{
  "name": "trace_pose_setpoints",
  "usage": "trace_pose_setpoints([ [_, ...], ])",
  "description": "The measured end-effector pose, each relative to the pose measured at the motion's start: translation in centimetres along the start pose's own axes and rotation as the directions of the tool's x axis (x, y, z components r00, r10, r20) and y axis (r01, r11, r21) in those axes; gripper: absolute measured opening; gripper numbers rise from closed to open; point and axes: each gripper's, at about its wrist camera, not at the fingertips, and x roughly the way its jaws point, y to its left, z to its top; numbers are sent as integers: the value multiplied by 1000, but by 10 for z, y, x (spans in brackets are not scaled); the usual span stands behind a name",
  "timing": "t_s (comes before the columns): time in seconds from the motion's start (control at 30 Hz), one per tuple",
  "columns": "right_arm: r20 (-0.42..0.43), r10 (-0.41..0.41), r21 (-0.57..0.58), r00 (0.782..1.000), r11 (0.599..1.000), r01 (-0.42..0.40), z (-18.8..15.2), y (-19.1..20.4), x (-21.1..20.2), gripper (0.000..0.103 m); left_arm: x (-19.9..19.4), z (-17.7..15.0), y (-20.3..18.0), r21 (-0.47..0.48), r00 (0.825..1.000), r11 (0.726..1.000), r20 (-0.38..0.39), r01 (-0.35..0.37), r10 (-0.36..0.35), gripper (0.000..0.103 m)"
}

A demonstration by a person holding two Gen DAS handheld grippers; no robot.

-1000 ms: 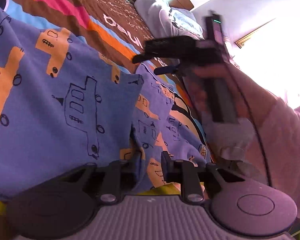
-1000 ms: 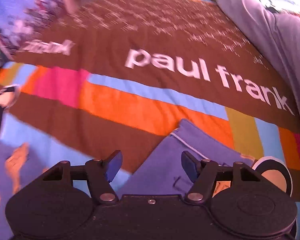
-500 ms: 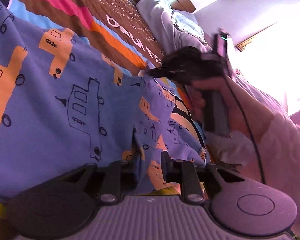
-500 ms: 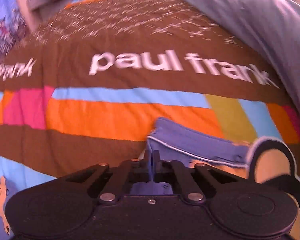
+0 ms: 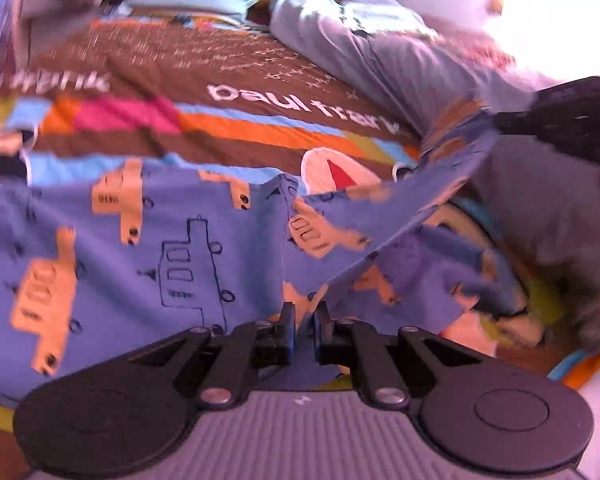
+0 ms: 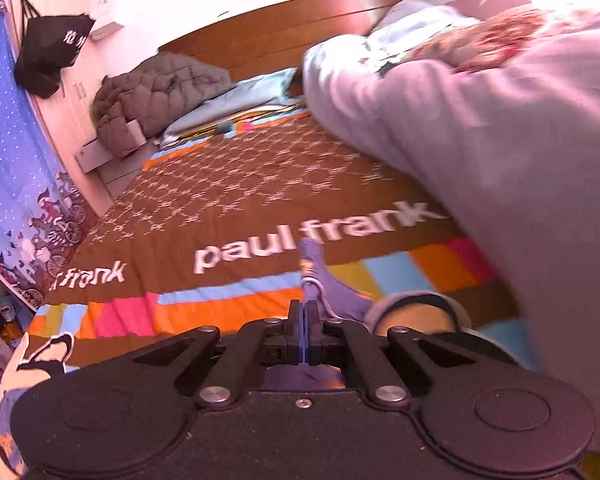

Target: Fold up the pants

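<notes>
Left wrist view: my left gripper [image 5: 302, 326], jaws just closing, pinches the pants [image 5: 172, 248] on the bed [image 5: 260, 80]; my right gripper [image 6: 303, 330] is pinching their far corner. Next, I carry both corners across.

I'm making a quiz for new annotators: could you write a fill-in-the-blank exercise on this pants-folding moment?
1. The pants are blue with orange and outlined ____ printed on them.
2. The right gripper has its jaws ____ on a corner of the pants.
3. The white lettering on the brown band of the bedspread reads paul ____.
4. The left gripper pinches the pants' ____ fabric between its jaws.

Missing words: trucks; shut; frank; blue
</notes>
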Motion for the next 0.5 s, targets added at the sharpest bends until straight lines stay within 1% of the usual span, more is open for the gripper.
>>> trace_pose_setpoints([
  [0.1,-5,-22,36,1000,999,22,-20,-30,-35,0,3,-1,-15,83,999,996,-25,-39,41,9],
  [0.2,2,-55,55,999,997,54,-53,-56,-57,0,10,-6,-26,147,995,986,-55,-74,82,9],
  [0.27,-10,-65,87,998,994,65,-80,-76,-61,0,12,-11,-30,191,992,977,-64,-92,106,9],
  [0.33,-57,-37,173,998,984,46,-105,-96,-54,0,12,-14,-37,237,989,965,-65,-113,132,9],
  [0.37,-77,-23,234,997,971,41,-117,-106,-51,7,11,-16,-40,257,987,958,-67,-124,146,9],
  [0.4,-86,-4,301,996,953,30,-127,-114,-48,11,12,-16,-42,265,985,955,-69,-132,155,9],
  [0.43,-82,18,348,996,937,12,-136,-120,-46,18,12,-16,-43,269,984,953,-72,-138,162,9],
  [0.47,-68,33,376,997,927,-5,-141,-124,-46,21,13,-15,-44,271,983,952,-75,-142,168,9],
  [0.5,-52,41,392,998,920,-18,-145,-127,-46,22,13,-15,-45,273,982,951,-78,-146,173,9],
])
